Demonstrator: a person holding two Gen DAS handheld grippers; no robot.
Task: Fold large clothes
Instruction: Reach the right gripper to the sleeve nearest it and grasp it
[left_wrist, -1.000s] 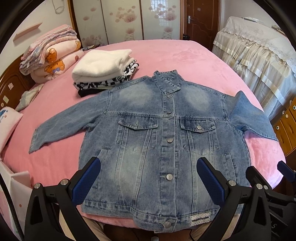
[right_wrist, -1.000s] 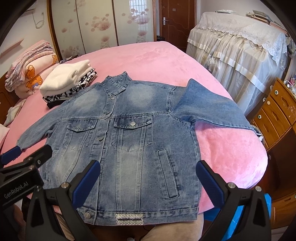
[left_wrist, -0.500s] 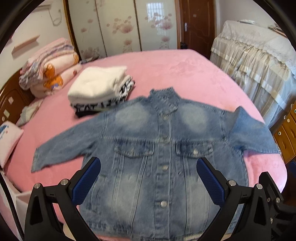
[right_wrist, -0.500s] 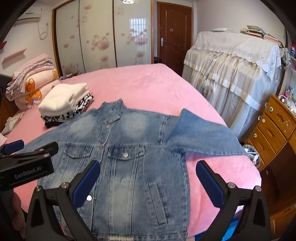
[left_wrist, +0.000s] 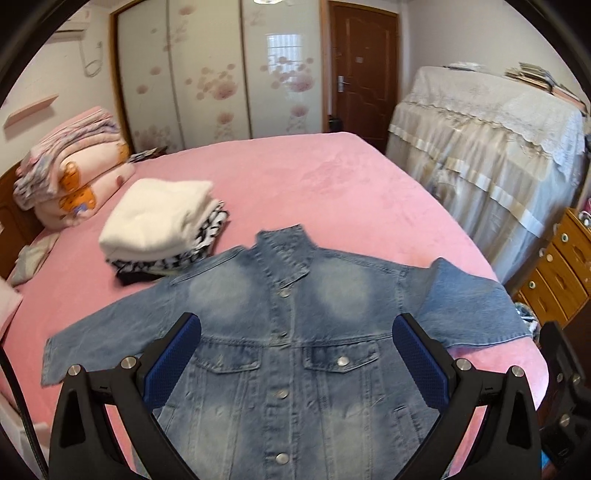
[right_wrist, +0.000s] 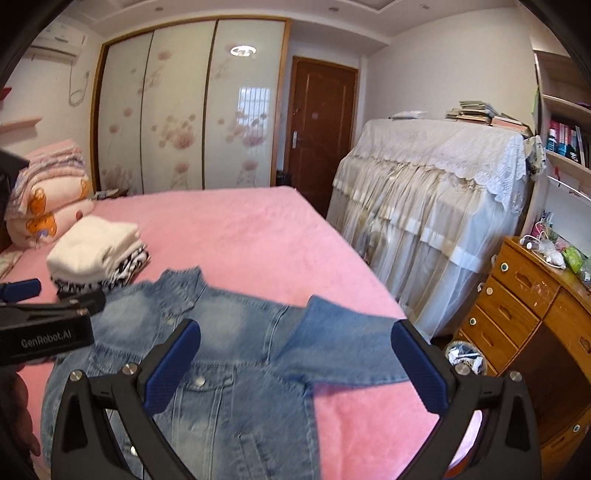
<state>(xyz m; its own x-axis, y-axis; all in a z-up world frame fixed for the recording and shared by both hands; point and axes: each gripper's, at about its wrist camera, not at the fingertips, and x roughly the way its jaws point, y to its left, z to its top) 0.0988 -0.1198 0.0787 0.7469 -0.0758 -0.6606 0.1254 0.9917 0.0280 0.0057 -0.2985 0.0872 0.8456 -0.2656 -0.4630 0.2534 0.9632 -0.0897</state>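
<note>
Both looking from the near edge of the bed toward the wardrobe, raised; right view angled rightward; sharing denim jacket and folded pile.

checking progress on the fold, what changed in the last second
Both claws, left claw and right claw, tilted up and drew back, open and empty; more of the room shows. Nothing was grasped. The denim jacket stays flat and buttoned on the pink bed, folded clothes stack unmoved.

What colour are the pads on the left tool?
Dark blue pads on black arms, clearest in the left wrist view.
</note>
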